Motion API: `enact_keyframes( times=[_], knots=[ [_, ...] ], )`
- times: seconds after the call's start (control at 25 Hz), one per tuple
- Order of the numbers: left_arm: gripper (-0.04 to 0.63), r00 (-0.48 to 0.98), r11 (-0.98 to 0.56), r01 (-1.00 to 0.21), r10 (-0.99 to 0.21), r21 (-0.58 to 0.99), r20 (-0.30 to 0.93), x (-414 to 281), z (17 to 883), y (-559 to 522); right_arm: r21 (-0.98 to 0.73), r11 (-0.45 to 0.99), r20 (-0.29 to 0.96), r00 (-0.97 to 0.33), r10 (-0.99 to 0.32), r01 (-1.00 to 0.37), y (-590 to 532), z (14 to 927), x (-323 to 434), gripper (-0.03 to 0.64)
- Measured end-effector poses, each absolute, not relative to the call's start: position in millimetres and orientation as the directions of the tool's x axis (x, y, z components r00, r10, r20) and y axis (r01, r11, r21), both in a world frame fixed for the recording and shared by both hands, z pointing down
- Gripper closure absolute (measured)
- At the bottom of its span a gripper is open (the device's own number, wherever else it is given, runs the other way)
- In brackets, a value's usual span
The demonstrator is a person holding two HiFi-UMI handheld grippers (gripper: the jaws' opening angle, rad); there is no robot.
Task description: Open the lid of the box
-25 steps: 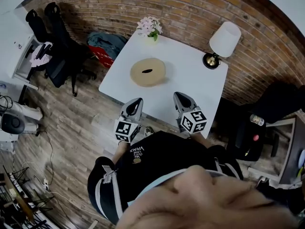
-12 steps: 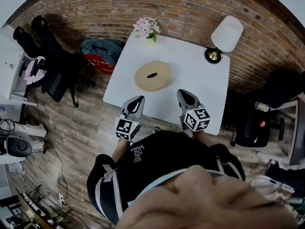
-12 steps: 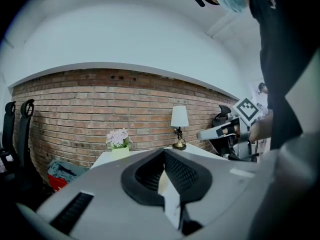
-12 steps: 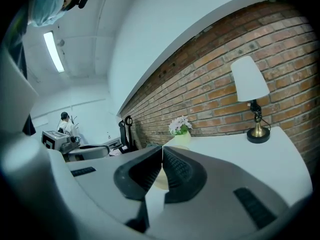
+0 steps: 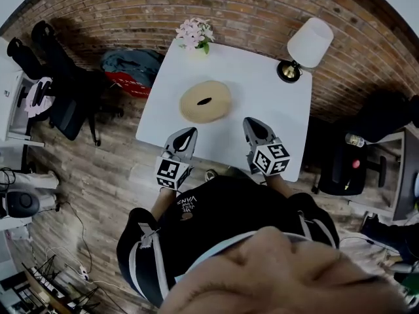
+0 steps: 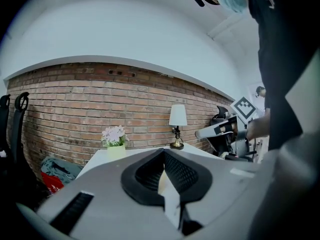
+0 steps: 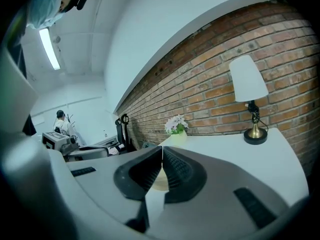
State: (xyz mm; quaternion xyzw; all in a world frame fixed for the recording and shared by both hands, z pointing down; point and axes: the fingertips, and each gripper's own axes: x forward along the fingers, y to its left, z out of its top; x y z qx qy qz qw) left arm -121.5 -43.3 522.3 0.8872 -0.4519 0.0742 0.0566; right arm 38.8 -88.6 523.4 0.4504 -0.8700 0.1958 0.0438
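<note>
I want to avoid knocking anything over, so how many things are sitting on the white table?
3: the round box in the middle, the flower pot at the far left corner, the lamp at the far right corner. Nothing appears hidden.

The box point(image 5: 205, 101) seems matt pale wood, the table point(image 5: 262, 103) smooth white, the brick wall point(image 5: 163, 5) rough.

Left gripper point(image 5: 189, 132): jaws pressed together with nothing between them, pointing forward from the body and slightly down
Right gripper point(image 5: 249, 122): jaws closed tip to tip, empty, pointing forward and slightly down
Spacing: side by side and apart, tips angled a little toward each other
Cubes: left cube point(image 5: 171, 173) and right cube point(image 5: 270, 158) at the rear ends, near the torso
Forearms: left forearm point(image 5: 161, 208) and right forearm point(image 5: 275, 184) tucked close to the chest
</note>
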Motion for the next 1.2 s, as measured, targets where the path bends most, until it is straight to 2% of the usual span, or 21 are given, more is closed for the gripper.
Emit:
enact_keyframes(
  times=[0.24, 0.72, 1.0, 1.2],
  knots=[
    [0.584, 0.563, -0.57, -0.821, -0.801, 0.028, 0.203, -110.8, 518.6, -55.8, -0.318, 0.539, 0.248, -0.618, -0.746, -0.78, -104.2, 521.0, 45.9, 0.614],
    [0.584, 0.561, -0.566, -0.824, -0.805, 0.036, 0.193, -47.0, 522.2, -95.0, -0.322, 0.586, 0.266, -0.665, -0.697, -0.743, -128.6, 536.8, 89.3, 0.612],
    [0.584, 0.577, -0.579, -0.814, -0.793, 0.049, 0.196, -44.2, 530.2, -108.8, -0.324, 0.578, 0.274, -0.659, -0.701, -0.749, -134.0, 544.5, 89.1, 0.612],
    [0.584, 0.622, -0.63, -0.776, -0.755, 0.034, 0.207, -55.7, 531.3, -125.0, -0.343, 0.559, 0.227, -0.645, -0.73, -0.754, -140.8, 542.7, 72.4, 0.612]
  ],
)
